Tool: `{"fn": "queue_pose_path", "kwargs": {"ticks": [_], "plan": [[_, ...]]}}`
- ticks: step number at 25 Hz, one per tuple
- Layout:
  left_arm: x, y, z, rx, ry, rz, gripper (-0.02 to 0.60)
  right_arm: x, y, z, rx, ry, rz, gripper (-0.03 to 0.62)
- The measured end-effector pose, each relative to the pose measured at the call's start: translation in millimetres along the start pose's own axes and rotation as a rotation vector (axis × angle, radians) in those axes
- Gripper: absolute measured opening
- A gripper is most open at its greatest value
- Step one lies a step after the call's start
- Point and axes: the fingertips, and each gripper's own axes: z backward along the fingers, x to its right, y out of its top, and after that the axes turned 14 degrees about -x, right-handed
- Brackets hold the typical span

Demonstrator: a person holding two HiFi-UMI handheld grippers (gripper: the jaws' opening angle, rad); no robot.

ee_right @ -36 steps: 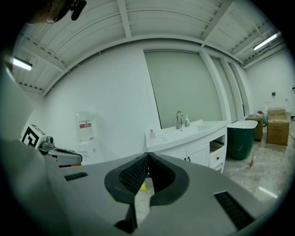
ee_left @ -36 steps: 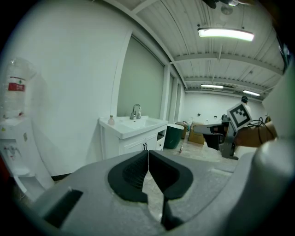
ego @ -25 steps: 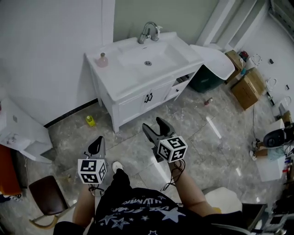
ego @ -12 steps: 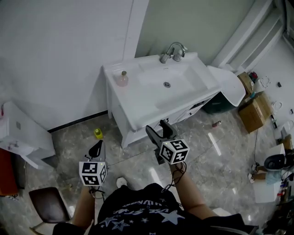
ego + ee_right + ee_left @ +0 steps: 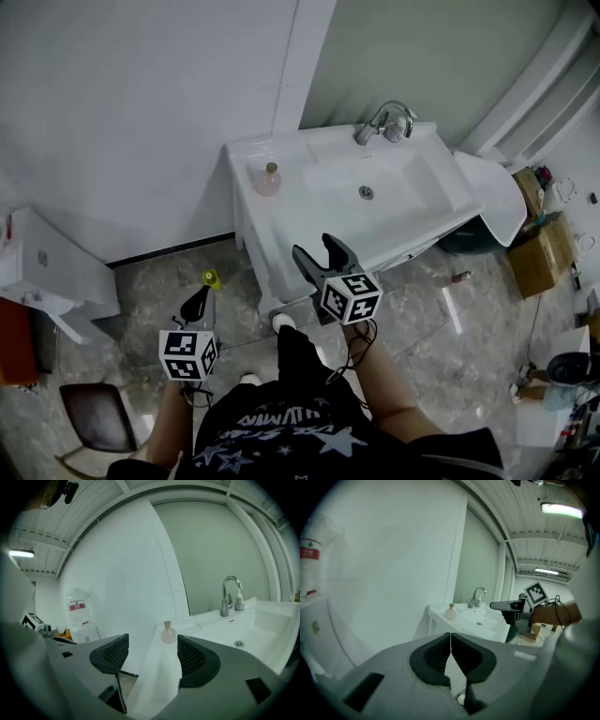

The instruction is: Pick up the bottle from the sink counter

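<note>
Washroom corner, white sink counter, chrome faucet, tiled floor

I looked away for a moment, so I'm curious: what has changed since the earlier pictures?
The person stepped closer to the sink counter, bringing the open, empty right claw to its front edge, facing the pink bottle. Nothing was grasped or released. The left claw stays shut and low; the bottle hasn't moved on the counter.

Ahead of the right gripper, open counter ran up to the bottle. The wall closed in behind and to its left, and the faucet stood well off to the right.
</note>
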Motion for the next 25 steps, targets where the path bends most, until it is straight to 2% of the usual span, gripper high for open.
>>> {"fn": "queue_pose_path", "kwargs": {"ticks": [6, 12, 18, 25], "plan": [[-22, 42, -44, -0.005, 0.118, 0.050, 0.021, 36, 42, -86, -0.047, 0.111, 0.059, 0.307], [-36, 78, -72, -0.002, 0.205, 0.086, 0.021, 52, 70, -153, -0.095, 0.198, 0.134, 0.302], [-47, 93, -92, -0.014, 0.280, 0.141, 0.021, 58, 76, -206, -0.155, 0.254, 0.200, 0.295], [-54, 96, -108, -0.026, 0.342, 0.190, 0.021, 63, 63, -251, -0.221, 0.271, 0.294, 0.284]]}}
